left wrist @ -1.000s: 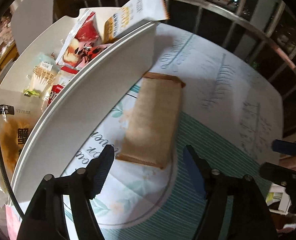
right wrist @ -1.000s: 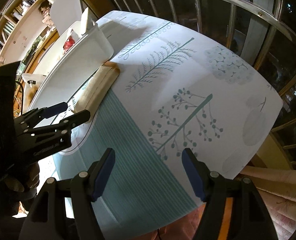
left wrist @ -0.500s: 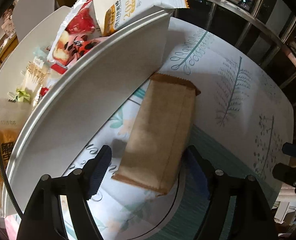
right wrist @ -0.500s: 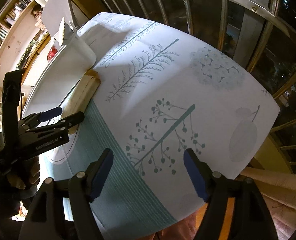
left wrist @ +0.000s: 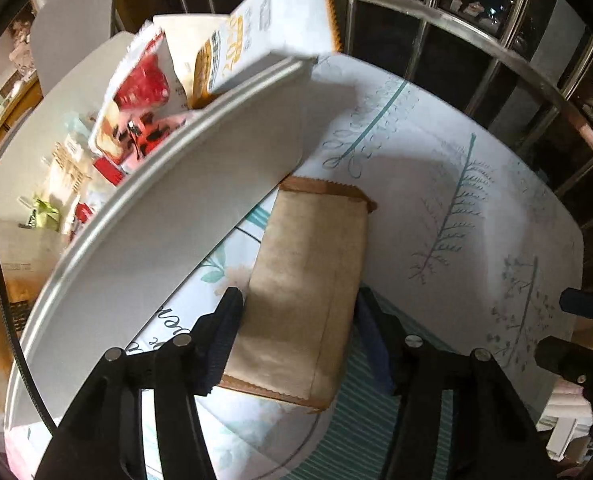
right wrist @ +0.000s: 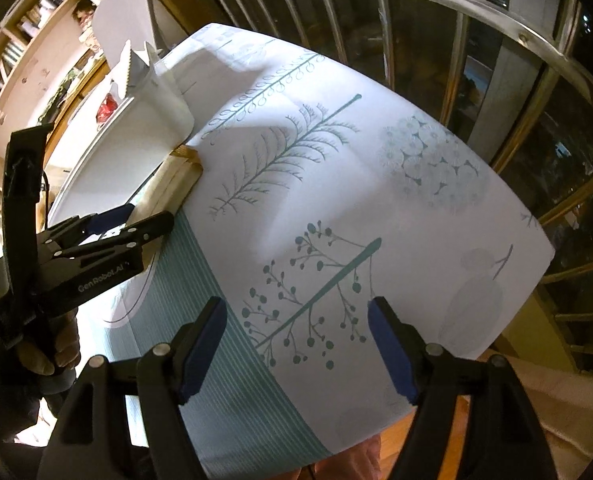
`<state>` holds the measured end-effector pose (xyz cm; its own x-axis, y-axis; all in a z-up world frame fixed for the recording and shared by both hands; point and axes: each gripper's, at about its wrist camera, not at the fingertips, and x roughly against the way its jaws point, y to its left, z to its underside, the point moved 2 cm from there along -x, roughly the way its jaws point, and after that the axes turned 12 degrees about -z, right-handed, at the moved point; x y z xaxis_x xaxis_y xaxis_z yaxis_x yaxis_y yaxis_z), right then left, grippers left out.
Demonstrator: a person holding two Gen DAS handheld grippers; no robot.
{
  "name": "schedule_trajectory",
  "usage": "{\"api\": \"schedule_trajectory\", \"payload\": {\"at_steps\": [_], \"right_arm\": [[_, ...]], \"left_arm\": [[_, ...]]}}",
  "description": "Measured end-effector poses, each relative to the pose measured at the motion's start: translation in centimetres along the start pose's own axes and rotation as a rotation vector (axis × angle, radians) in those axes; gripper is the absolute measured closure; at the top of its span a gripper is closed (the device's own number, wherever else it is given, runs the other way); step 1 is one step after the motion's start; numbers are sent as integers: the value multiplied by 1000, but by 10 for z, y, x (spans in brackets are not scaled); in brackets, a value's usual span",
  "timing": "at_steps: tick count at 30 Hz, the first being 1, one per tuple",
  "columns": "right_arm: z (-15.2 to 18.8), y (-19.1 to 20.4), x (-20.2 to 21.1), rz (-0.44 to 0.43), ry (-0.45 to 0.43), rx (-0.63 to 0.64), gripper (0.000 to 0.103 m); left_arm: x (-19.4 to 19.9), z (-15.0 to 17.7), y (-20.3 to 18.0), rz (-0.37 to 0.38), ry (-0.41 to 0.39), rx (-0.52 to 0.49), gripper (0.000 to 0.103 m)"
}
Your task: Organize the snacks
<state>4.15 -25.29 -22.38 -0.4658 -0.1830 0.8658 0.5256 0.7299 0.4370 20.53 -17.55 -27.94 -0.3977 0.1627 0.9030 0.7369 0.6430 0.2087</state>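
Note:
A tan snack packet (left wrist: 308, 280) lies flat on the patterned tablecloth, next to the white bin (left wrist: 200, 216). My left gripper (left wrist: 296, 332) is open with its jaws on either side of the packet's near half; contact is unclear. The bin holds several snack packs, among them a red one (left wrist: 136, 92) and a white-and-yellow one (left wrist: 264, 28) leaning over its rim. In the right wrist view the packet (right wrist: 176, 184) and left gripper (right wrist: 136, 220) show at the left. My right gripper (right wrist: 296, 344) is open and empty above the tablecloth's front part.
The tablecloth (right wrist: 336, 200) covers a table whose right and near edges drop off. A metal window grille (right wrist: 456, 20) stands behind the table. A white chair back (right wrist: 124, 20) is beyond the bin. My right gripper shows at the left wrist view's right edge (left wrist: 576, 332).
My left gripper has moved forward over the tan packet, from short of its near end to straddling its near half. The right gripper has shifted a little; it stays open.

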Motion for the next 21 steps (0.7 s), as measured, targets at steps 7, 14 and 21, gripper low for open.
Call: {"api": "schedule_trajectory", "payload": {"at_steps": [7,14,21], "right_arm": [[-9,3,17,-16,1,65,29],[-21,9,29,-28,9,150,29],[-31,25,26,-55,60,229,28]], "left_arm": [[41,0,0,-49,-30,60,86],[76,7,14,-60,-36,153,97],[89,29,46,-76,17,217,87]]}}
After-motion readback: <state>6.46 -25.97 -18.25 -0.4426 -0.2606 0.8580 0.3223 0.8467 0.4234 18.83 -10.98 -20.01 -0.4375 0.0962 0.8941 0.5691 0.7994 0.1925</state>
